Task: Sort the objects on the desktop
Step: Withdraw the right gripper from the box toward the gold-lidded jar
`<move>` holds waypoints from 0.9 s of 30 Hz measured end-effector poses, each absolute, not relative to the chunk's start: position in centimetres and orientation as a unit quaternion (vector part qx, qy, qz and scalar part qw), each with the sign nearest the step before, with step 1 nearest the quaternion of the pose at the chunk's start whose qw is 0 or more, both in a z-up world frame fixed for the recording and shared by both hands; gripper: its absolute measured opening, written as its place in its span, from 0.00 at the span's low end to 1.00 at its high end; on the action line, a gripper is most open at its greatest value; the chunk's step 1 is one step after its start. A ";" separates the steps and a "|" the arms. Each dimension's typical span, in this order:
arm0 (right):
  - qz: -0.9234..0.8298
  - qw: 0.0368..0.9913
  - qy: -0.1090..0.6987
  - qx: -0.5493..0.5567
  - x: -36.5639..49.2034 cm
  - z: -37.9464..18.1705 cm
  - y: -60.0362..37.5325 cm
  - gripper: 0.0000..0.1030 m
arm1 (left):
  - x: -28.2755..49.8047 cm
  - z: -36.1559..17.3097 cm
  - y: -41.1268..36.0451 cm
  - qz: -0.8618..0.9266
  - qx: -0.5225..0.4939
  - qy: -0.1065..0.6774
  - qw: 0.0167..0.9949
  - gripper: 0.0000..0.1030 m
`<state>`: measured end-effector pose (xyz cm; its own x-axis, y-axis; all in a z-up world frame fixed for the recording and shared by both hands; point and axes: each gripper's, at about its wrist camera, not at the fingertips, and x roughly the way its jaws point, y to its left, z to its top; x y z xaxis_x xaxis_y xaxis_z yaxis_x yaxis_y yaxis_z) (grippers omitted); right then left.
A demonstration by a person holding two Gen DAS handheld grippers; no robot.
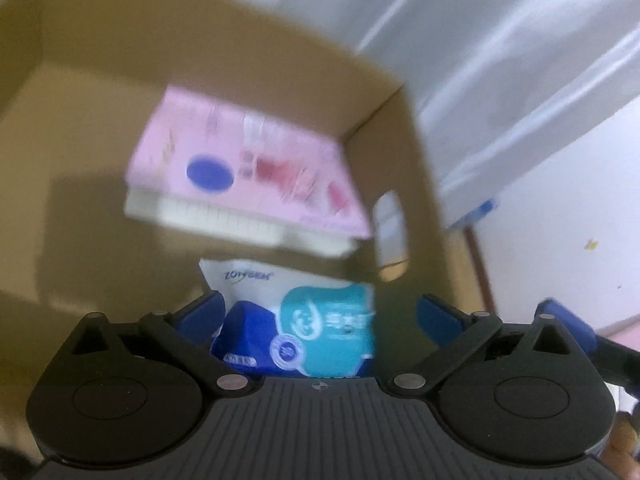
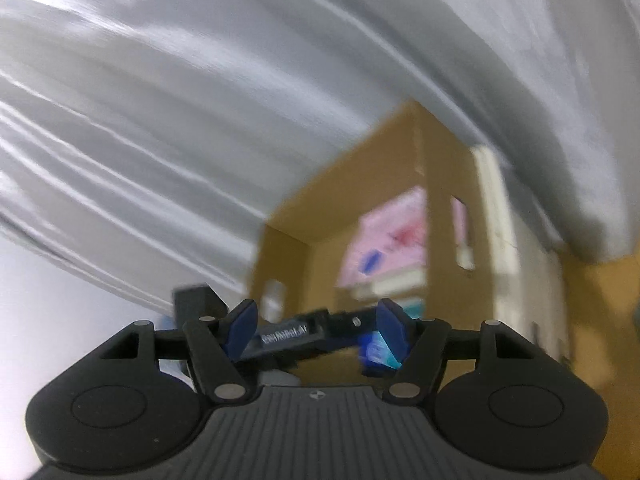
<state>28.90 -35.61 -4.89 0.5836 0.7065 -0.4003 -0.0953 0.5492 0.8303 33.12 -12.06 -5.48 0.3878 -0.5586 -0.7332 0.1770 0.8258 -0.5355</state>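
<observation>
A pink box (image 1: pixel 244 168) and a wipes pack (image 1: pixel 304 320) are already seen inside the carton (image 1: pixel 100 80), just ahead of the spread, empty left claw (image 1: pixel 316 312). The right claw (image 2: pixel 316 326) is likewise released, nothing gripped; remaining items cannot be judged.

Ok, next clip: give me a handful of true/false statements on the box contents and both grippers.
1. A pink package lies inside the cardboard box. True.
2. A wipes pack with a teal and blue label sits in the box, nearer the left gripper than the pink package. True.
3. The left gripper is shut on the wipes pack. False: its jaws stand wide apart, the pack loose between them.
4. The box has solid walls with no openings. False: a handle cutout shows in its wall.
5. The right gripper is open. True.
</observation>
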 end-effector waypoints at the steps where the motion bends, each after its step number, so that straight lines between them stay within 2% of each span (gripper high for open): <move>1: 0.265 0.801 0.356 0.402 28.1 -4.3 -35.7 0.67 | 31.9 -4.2 -11.3 -0.233 -0.190 0.484 0.822 1.00; 6: 0.329 0.817 0.264 0.392 23.7 -2.1 -35.7 0.67 | 24.5 1.7 -8.0 -0.268 -0.150 0.403 0.862 1.00; 12: 0.380 0.815 0.246 0.361 20.7 -0.8 -33.4 0.67 | 15.7 4.3 -4.5 -0.262 -0.104 0.356 0.891 1.00; 17: 0.365 0.825 0.321 0.288 20.4 -3.0 -28.2 0.66 | 11.1 0.5 -5.1 -0.221 -0.025 0.378 0.899 1.00; 19: 0.345 0.826 0.367 0.255 20.9 -4.8 -25.7 0.60 | 10.1 -1.0 -5.7 -0.217 -0.003 0.381 0.899 0.99; 23: 0.314 0.819 0.433 0.207 22.0 -8.5 -21.9 0.56 | 9.8 -2.9 -6.7 -0.217 0.026 0.387 0.896 0.99; 27: 0.301 0.834 0.434 0.157 22.2 -10.0 -19.0 0.56 | 10.5 -3.9 -6.8 -0.199 0.055 0.381 0.901 0.98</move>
<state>22.18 -19.00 -10.02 0.4416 0.6387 -0.6301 -0.3654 0.7695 0.5238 10.50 -6.79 -3.89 0.6303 -0.3171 -0.7086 0.4006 0.9147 -0.0530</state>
